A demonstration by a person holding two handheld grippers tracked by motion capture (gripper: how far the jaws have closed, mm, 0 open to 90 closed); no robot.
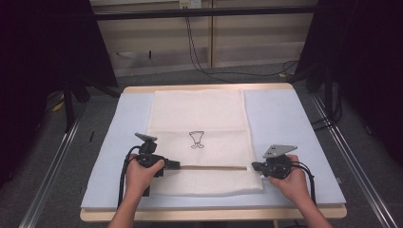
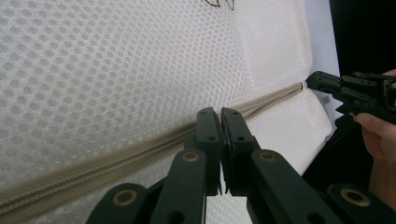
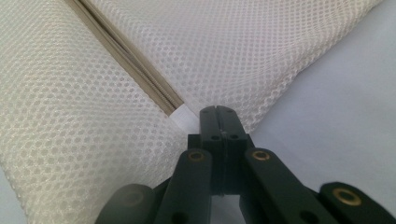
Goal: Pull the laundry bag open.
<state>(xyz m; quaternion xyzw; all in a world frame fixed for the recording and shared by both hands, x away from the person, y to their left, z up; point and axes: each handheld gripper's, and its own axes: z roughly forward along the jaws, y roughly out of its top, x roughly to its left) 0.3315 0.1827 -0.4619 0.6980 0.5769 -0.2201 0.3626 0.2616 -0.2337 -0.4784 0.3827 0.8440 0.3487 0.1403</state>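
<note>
Zipper pull (image 2: 223,122) hidden behind jaws; mesh bag (image 2: 116,70) print cropped.

A large cream-white mesh laundry bag (image 1: 202,137) lies flat on a pale blue padded table cover, its long sides running away from the person. The honeycomb-weave fabric carries a small dark line drawing (image 1: 197,139) near its middle. A beige zipper (image 1: 214,167) crosses the bag from side to side close to its near edge, appearing closed along its visible length. In the right gripper view, the beige zipper (image 3: 126,58) ends in a small white fabric tab (image 3: 184,118) at the bag's side edge.
</note>
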